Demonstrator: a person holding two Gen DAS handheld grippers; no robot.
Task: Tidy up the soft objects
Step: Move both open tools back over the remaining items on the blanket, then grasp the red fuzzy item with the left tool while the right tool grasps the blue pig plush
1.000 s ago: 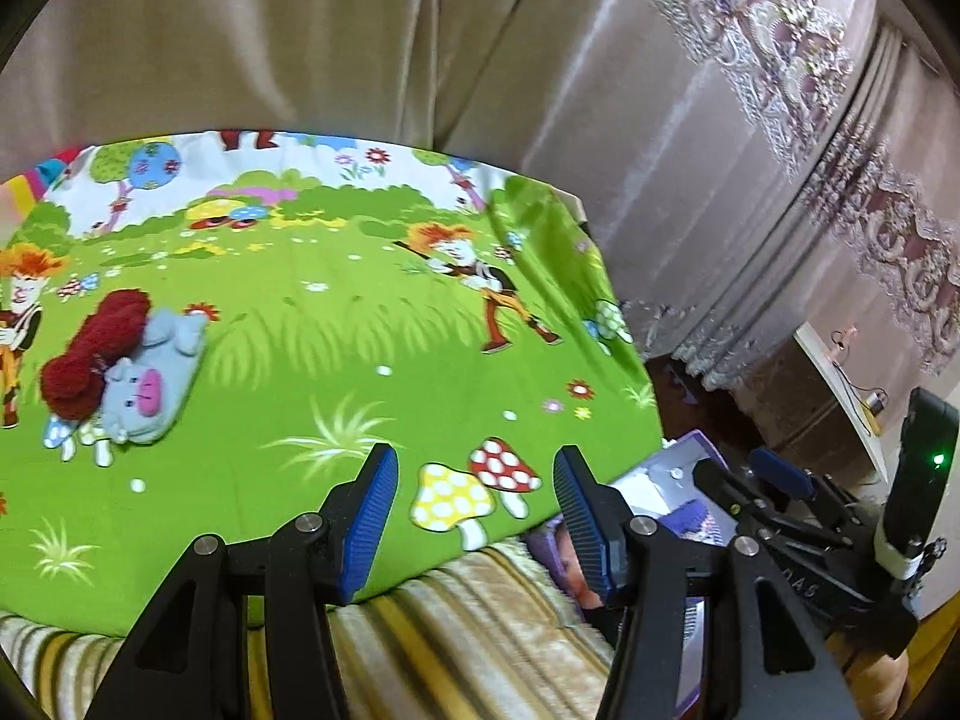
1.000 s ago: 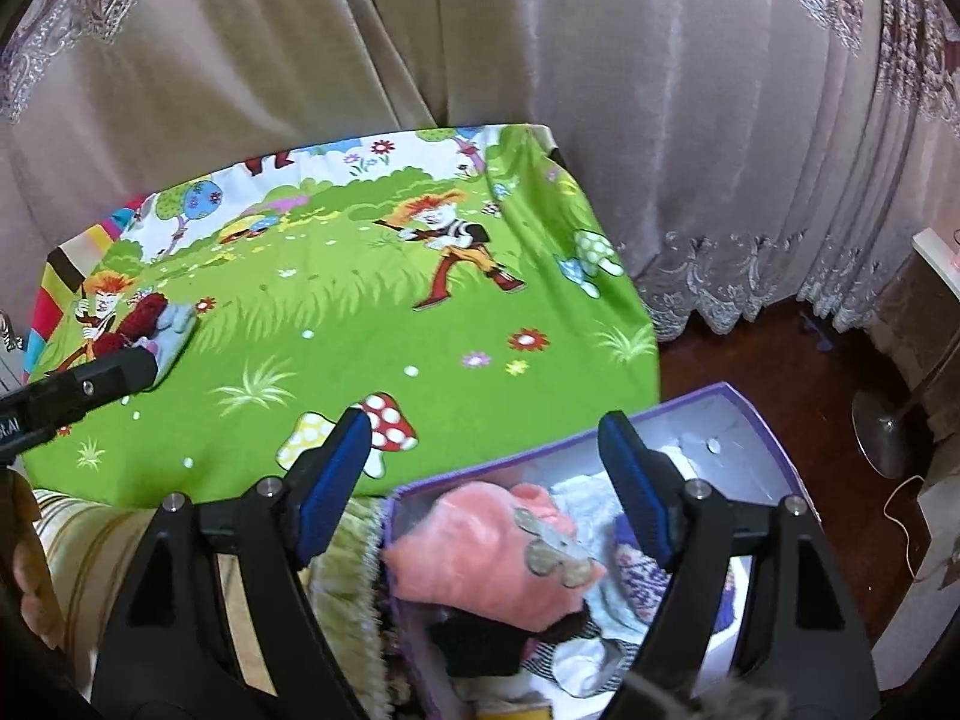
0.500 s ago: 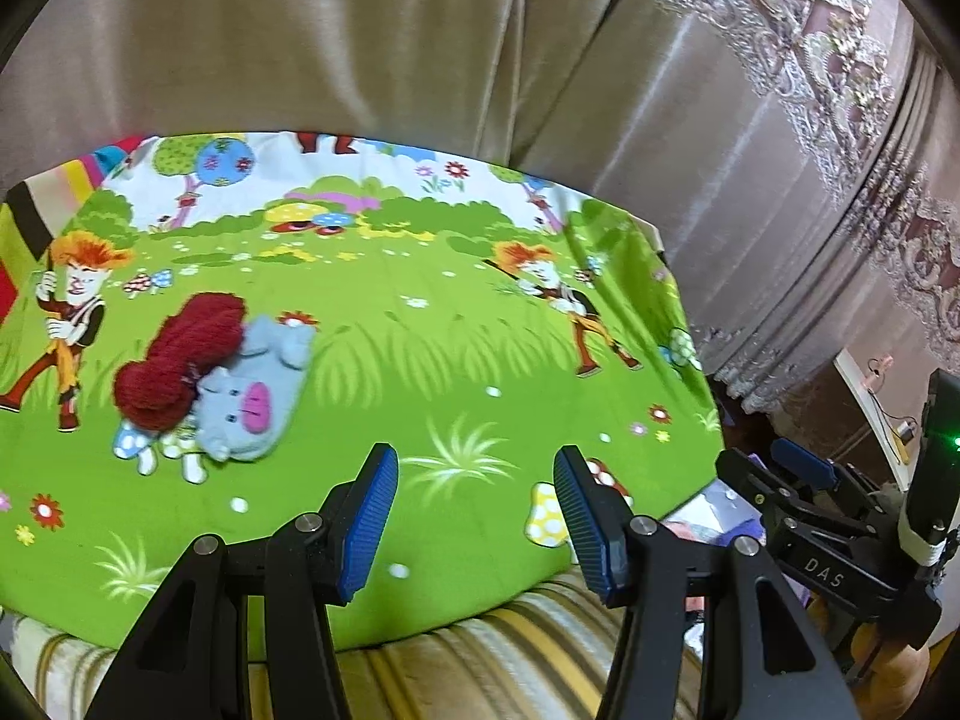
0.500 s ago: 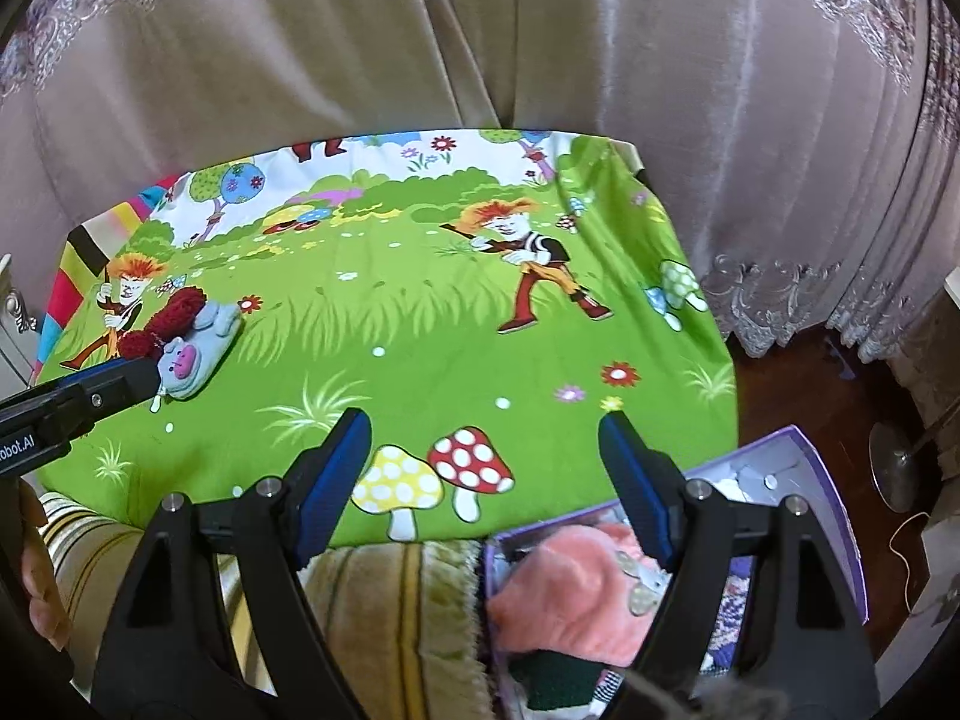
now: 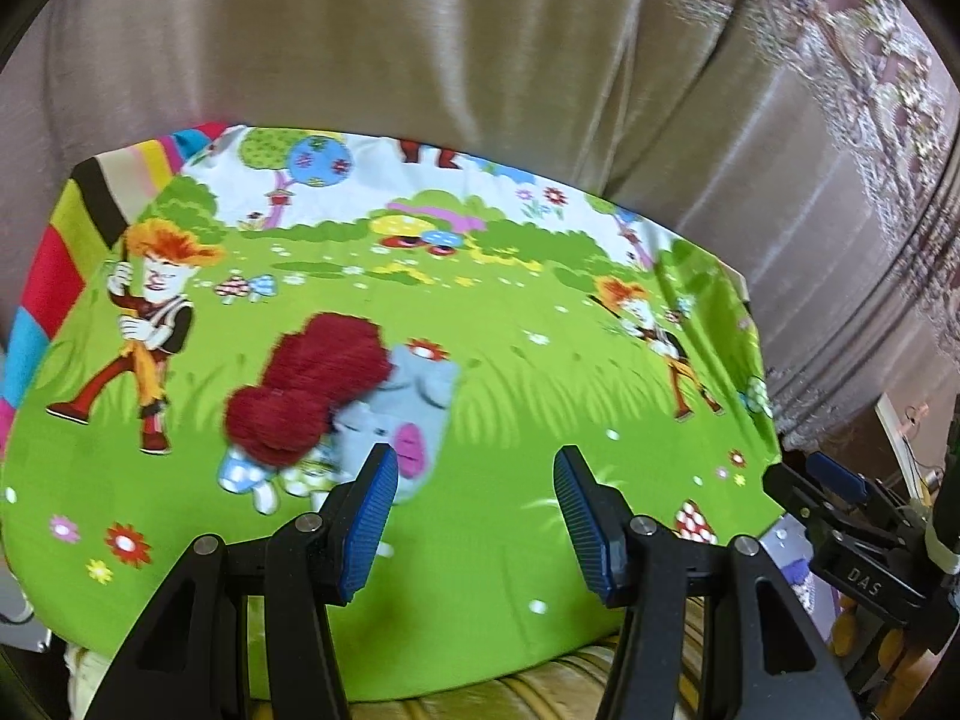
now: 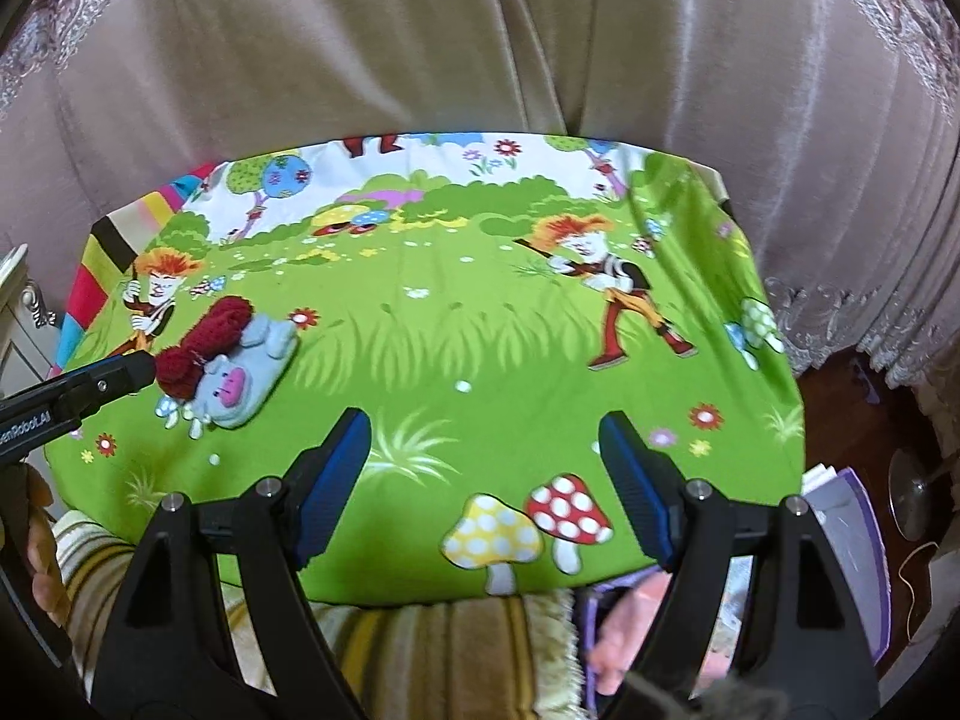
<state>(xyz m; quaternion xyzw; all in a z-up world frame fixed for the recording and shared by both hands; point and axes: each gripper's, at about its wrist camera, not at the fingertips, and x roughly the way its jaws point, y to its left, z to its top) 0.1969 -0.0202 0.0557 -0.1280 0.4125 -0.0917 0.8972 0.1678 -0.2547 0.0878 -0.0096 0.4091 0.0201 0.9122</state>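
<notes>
claws: 2 | grey pig plush: 1 | red yarn bundle: 1 | purple box: 1

Bright, even light – motion blur, fisheye-warped edges

Red yarn bundle touching grey pig plush, flat on cloth

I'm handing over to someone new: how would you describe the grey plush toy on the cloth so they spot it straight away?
Look at the bright green cartoon cloth on the table in front of the curtain. Near its left side, beside the printed orange-haired figure, lies a small pile of two soft things. The grey plush toy is the pale one with a pink snout, touching the dark red woolly bundle that lies against its left side.
</notes>
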